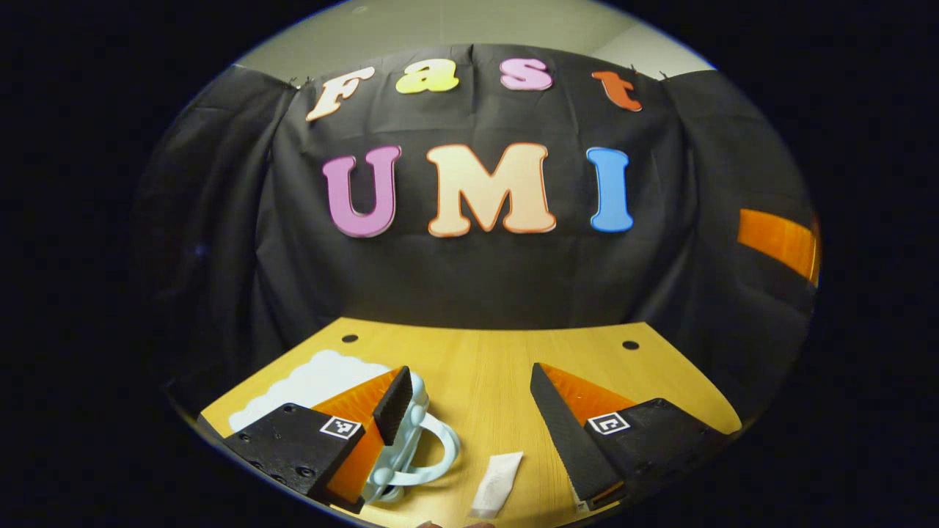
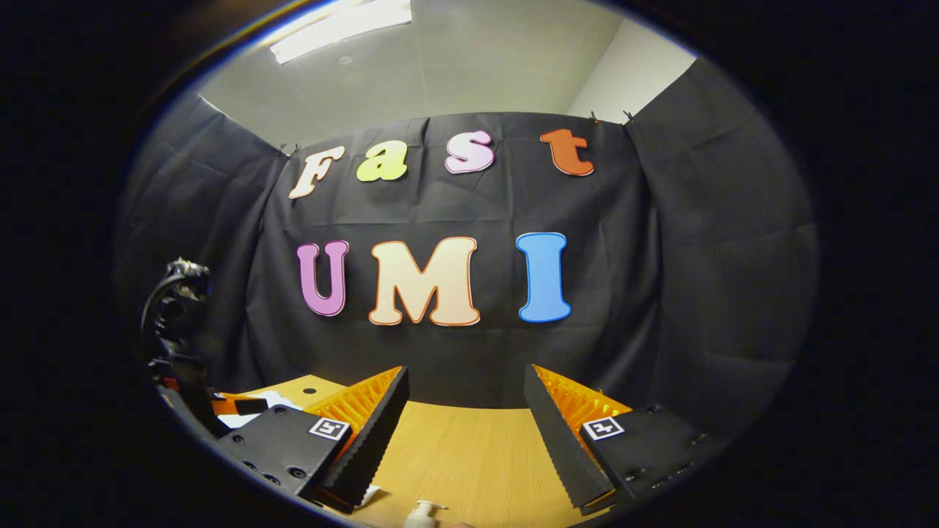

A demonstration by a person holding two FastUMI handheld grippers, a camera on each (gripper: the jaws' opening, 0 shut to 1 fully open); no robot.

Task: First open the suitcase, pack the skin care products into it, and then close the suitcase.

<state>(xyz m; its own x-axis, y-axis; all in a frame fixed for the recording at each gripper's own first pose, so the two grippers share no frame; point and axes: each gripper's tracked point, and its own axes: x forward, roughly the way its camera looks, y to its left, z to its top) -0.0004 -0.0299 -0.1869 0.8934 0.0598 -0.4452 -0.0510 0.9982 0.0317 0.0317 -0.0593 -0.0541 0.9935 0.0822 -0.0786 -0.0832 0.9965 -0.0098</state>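
A small pale-blue suitcase (image 1: 312, 381) with a looped handle (image 1: 440, 447) lies flat on the wooden table (image 1: 484, 367) at lower left, partly hidden behind my left finger. A white tube (image 1: 499, 480) lies to the right of the handle, between the fingers. My left gripper (image 1: 469, 370) hovers open over them, holding nothing. My right gripper (image 2: 466, 370) is also open, above the table, with a white pump-bottle top (image 2: 424, 513) at the bottom edge between its fingers. The left gripper (image 2: 180, 323), with its cable, shows far left in the right gripper view beside a bit of the suitcase (image 2: 246, 419).
Two small holes (image 1: 350, 339) (image 1: 630, 345) mark the table's far edge, right before the black cloth wall. An orange bar (image 1: 777, 238) shows at the far right of the left gripper view. Bare wood lies to the right of the tube.
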